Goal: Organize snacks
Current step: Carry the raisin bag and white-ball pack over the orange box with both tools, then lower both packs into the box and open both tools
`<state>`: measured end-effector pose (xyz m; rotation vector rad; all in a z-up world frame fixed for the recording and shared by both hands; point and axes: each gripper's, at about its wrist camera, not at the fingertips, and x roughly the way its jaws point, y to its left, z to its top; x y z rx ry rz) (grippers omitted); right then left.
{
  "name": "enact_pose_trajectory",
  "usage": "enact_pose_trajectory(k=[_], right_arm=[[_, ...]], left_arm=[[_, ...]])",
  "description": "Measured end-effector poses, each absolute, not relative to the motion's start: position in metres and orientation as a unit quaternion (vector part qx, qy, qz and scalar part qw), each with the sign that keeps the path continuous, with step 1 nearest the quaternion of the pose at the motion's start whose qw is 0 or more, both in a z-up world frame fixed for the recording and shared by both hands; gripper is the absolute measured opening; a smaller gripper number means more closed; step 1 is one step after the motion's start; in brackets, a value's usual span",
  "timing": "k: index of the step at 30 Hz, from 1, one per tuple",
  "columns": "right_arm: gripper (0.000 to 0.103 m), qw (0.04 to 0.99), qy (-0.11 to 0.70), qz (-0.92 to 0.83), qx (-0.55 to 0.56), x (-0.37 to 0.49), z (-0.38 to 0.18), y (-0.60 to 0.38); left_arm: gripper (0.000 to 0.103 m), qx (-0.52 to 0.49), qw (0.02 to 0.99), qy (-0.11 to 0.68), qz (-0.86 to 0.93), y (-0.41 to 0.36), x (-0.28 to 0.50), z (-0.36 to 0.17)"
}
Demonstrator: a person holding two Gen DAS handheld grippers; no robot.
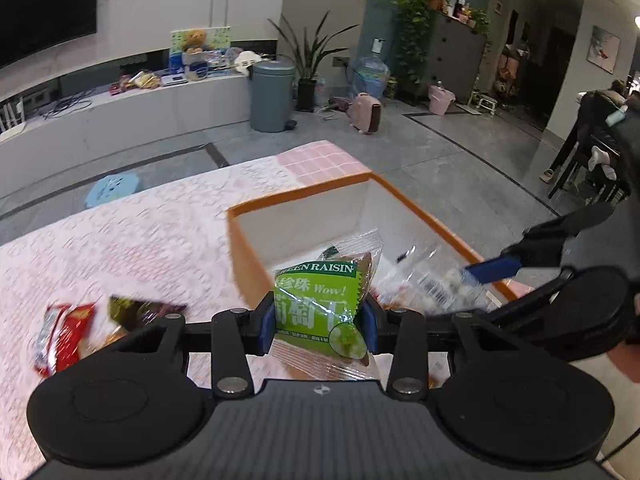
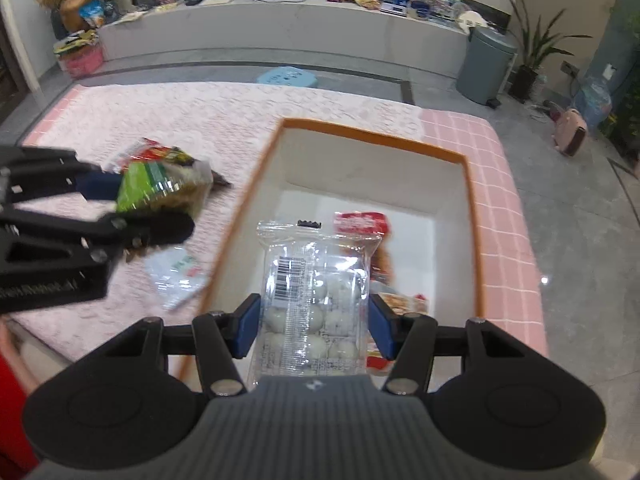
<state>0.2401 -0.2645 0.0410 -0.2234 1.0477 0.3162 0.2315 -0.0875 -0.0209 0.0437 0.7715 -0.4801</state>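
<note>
Left gripper (image 1: 319,322) clamps the green raisin packet (image 1: 316,304), right gripper (image 2: 313,326) pinches the clear packet (image 2: 312,300) over the orange-rimmed box (image 2: 472,200) (loose snacks (image 1: 64,336) litter the tablecloth (image 1: 140,240)).

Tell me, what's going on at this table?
A person is sorting snacks into an orange-rimmed box. The left gripper is shut on a green raisin packet; the right gripper is shut on a clear pack of white balls over the box. A few packets lie on the pink tablecloth.
</note>
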Motion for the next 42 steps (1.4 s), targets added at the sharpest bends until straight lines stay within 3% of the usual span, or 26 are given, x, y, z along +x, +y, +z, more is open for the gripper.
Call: enact_pose_trajectory(k=[14,42], right_arm=[[0.056,0.834,0.523,0.137,-0.108,0.275,-0.005,-0.296],[0.057,0.795,0.563,0.165,-0.154,0.308,-0.056,-0.282]], left_arm=[[0.047,0.1,0.878,0.389,-0.261,-0.14,0.267,-0.057],[0.047,0.217,0.835,0.435,-0.258,-0.175,0.289,-0.109]])
